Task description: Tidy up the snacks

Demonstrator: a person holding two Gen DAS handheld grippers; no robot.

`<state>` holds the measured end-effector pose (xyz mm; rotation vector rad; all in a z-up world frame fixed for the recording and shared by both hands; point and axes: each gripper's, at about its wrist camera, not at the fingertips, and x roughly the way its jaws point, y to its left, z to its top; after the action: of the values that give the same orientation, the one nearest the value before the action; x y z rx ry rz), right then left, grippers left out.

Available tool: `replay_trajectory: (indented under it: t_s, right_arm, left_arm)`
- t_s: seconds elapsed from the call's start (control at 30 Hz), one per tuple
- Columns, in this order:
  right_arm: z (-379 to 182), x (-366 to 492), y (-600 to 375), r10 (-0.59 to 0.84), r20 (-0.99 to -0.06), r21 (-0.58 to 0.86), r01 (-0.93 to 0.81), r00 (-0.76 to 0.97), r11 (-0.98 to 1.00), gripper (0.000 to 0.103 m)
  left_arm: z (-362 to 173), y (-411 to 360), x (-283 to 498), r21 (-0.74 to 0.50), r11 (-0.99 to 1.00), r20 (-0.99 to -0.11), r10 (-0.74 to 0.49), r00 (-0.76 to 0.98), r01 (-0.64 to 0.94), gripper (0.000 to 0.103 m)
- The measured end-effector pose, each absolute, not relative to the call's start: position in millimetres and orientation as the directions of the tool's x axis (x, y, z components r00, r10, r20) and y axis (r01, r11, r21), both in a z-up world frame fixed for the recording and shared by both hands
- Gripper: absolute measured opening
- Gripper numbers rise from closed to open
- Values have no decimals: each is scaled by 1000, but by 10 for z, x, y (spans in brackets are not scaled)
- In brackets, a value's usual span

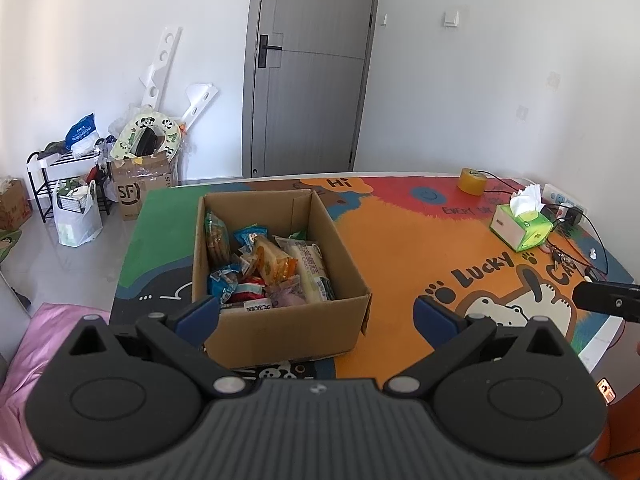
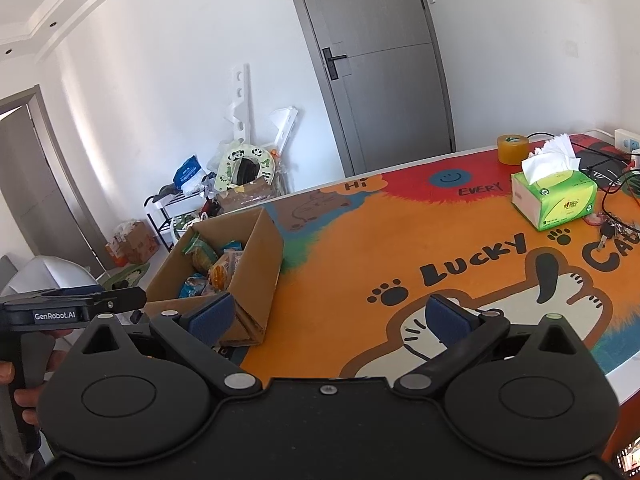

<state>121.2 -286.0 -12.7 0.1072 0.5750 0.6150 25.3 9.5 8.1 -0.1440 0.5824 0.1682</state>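
Note:
An open cardboard box (image 1: 288,328) stands on the colourful table mat, filled with several wrapped snacks (image 1: 272,268). It also shows in the right wrist view (image 2: 256,264) at left, with snacks (image 2: 212,264) inside. My left gripper (image 1: 316,314) is open and empty, held just in front of the box's near wall. My right gripper (image 2: 328,318) is open and empty, above the mat to the right of the box. The right gripper's body shows at the right edge of the left wrist view (image 1: 608,300); the left gripper's body shows at left in the right wrist view (image 2: 72,308).
A green tissue box (image 1: 520,228) (image 2: 556,196), a tape roll (image 1: 472,180) (image 2: 512,148), keys (image 2: 616,228), cables and a power strip (image 2: 628,138) lie at the table's far right. Beyond the table stand a grey door (image 1: 308,68), a rack and boxes (image 1: 140,184). Pink fabric (image 1: 24,360) lies at lower left.

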Motion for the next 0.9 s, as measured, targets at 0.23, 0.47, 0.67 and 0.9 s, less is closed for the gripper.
replay_trajectory:
  t_s: [0.23, 0.47, 0.67, 0.9]
  right_arm:
    - [-130, 1205, -2849, 574, -481, 259, -518, 663, 815, 103]
    - [-137, 1202, -2837, 576, -482, 260, -520, 660, 814, 103]
    - [-133, 1201, -2833, 576, -482, 259, -521, 660, 813, 103]
    - [-138, 1195, -2823, 579, -484, 260, -524, 657, 811, 103]
  left_arm:
    - [78, 103, 255, -87, 976, -560, 118, 820, -199, 103]
    - [77, 101, 255, -88, 976, -561, 115, 819, -198, 103]
    - [48, 104, 252, -92, 976, -565, 111, 818, -197, 103]
    - [53, 104, 258, -92, 976, -567, 110, 816, -196, 103]
